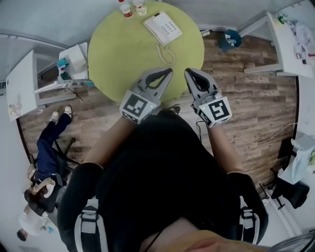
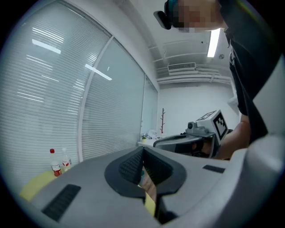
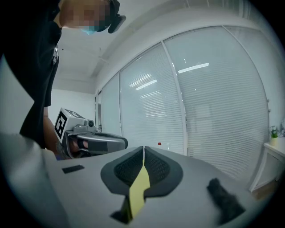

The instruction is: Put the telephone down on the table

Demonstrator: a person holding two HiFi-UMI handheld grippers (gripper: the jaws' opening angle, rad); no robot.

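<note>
The white telephone (image 1: 162, 27) lies on the far side of the round yellow-green table (image 1: 123, 54), its handset on the cradle and its coiled cord (image 1: 167, 54) trailing toward me. My left gripper (image 1: 167, 73) hovers over the table's near edge, shut with nothing between its pads. My right gripper (image 1: 189, 73) is beside it at the table's near right rim, also shut and empty. Both point toward the phone and are well short of it. In the left gripper view the pads (image 2: 142, 151) meet; in the right gripper view the pads (image 3: 143, 149) meet too. The phone is hidden in both gripper views.
Two small bottles (image 1: 127, 9) stand at the table's far edge, left of the phone. White desks stand at left (image 1: 22, 83) and right (image 1: 288, 39). A blue bin (image 1: 230, 39) sits on the wooden floor. A person (image 1: 47, 152) sits at the lower left.
</note>
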